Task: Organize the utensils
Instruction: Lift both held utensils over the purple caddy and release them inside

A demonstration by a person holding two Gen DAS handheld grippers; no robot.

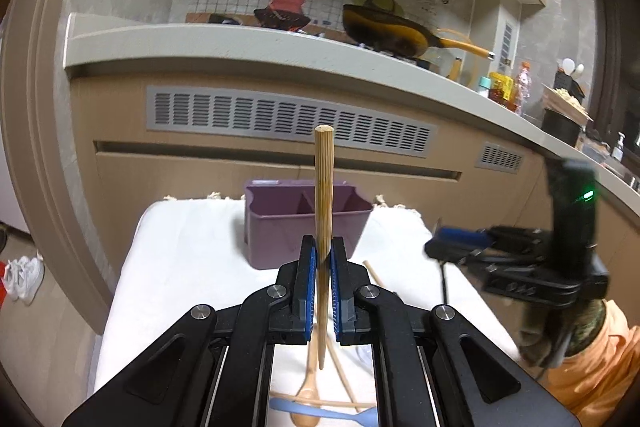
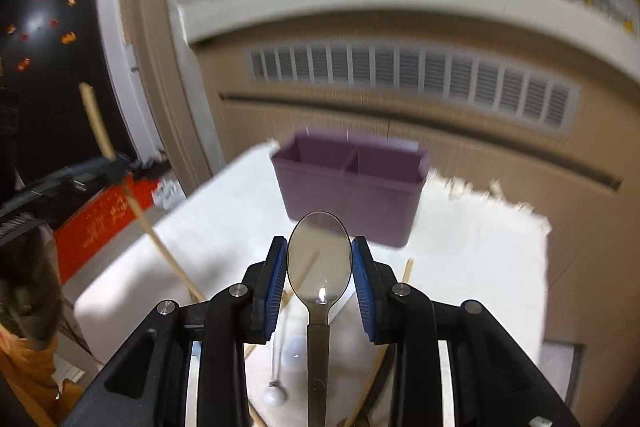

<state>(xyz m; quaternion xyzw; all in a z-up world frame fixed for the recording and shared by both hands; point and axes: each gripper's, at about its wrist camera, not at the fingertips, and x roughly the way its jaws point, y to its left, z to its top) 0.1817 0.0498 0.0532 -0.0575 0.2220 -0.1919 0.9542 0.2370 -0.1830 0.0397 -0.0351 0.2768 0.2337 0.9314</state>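
Observation:
My left gripper (image 1: 323,259) is shut on a wooden chopstick (image 1: 322,187) that stands upright, above the white table and in front of the purple two-compartment utensil holder (image 1: 276,227). My right gripper (image 2: 319,259) is shut on a metal spoon (image 2: 319,255), clamping its bowl, with the handle pointing back toward me. The purple holder (image 2: 348,195) stands just beyond it. The left gripper with its chopstick (image 2: 96,123) shows at the left of the right wrist view. The right gripper (image 1: 460,239) shows at the right of the left wrist view.
On the white cloth-covered table (image 1: 180,267) below lie a wooden spoon (image 1: 308,395), a light blue spoon (image 1: 320,413) and more chopsticks (image 1: 374,275). A kitchen counter (image 1: 240,47) with a pan (image 1: 384,27) stands behind. Shoes (image 1: 24,275) lie on the floor at left.

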